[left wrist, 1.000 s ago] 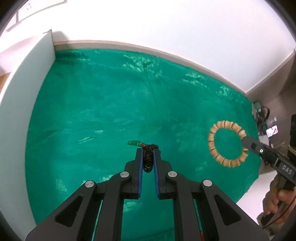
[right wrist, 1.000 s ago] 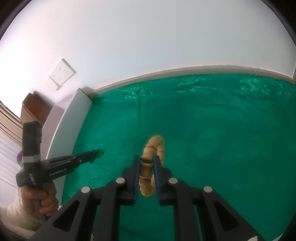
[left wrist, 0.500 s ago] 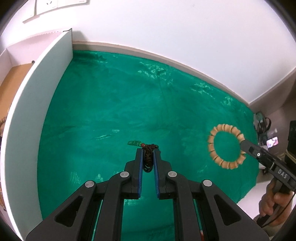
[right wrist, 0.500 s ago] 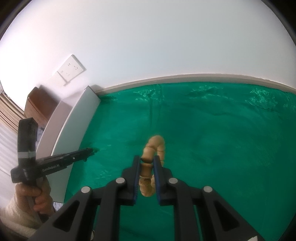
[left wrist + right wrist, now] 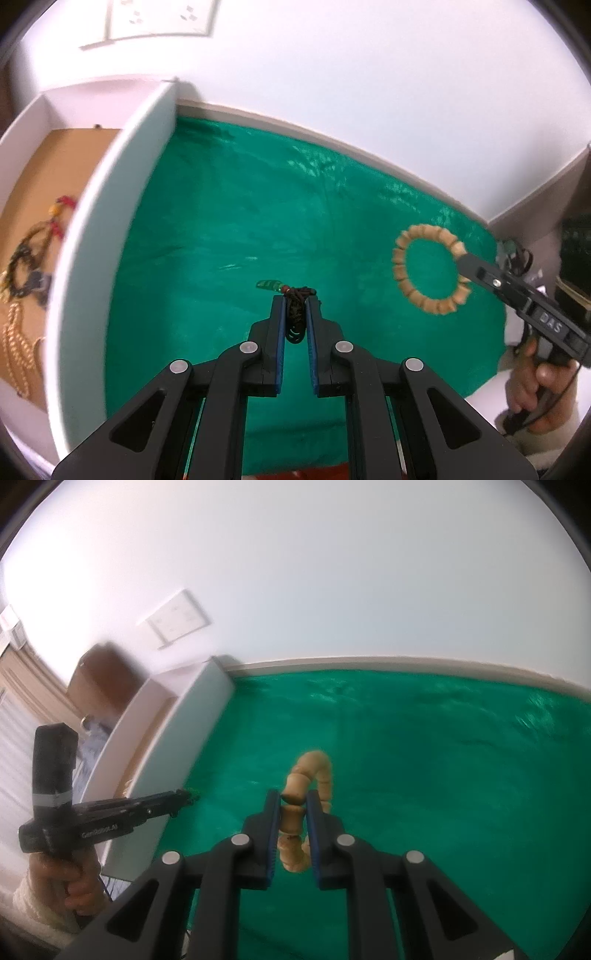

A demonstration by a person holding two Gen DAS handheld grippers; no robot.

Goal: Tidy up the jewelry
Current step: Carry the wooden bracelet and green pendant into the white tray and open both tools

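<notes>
My left gripper [image 5: 295, 314] has its fingers [image 5: 277, 325] closed on a dark corded necklace [image 5: 295, 314]; the cord bunches between the blue pads, and a small green pendant [image 5: 269, 285] sticks out to the left past the tips. I hold it above the green cloth [image 5: 229, 229] that covers the surface, to the right of the white tray [image 5: 110, 192].

The tray's tall white wall stands along the cloth's left edge. Inside, on a tan floor, I see a dark beaded piece with red beads [image 5: 35, 243] and a strand of pale gold beads [image 5: 16, 347] nearer the camera; both are blurred, and I cannot make out finer detail.

My right gripper [image 5: 292, 814] has its fingers [image 5: 271, 827] closed on a wooden bead bracelet [image 5: 291, 812]. From the right wrist view the bracelet is seen edge-on, one barrel-shaped bead pinched between the pads and the rest arching forward and curling below. From the left wrist view the same bracelet [image 5: 430, 269] shows as a full ring hanging from the right gripper's [image 5: 466, 264] tip, over the right part of the cloth and well apart from the necklace.

In the right wrist view the left gripper [image 5: 186, 796] points right, just beside the tray [image 5: 177, 746], with the green pendant [image 5: 194, 794] at its tip. A wall socket plate [image 5: 177, 618] sits on the white wall behind
</notes>
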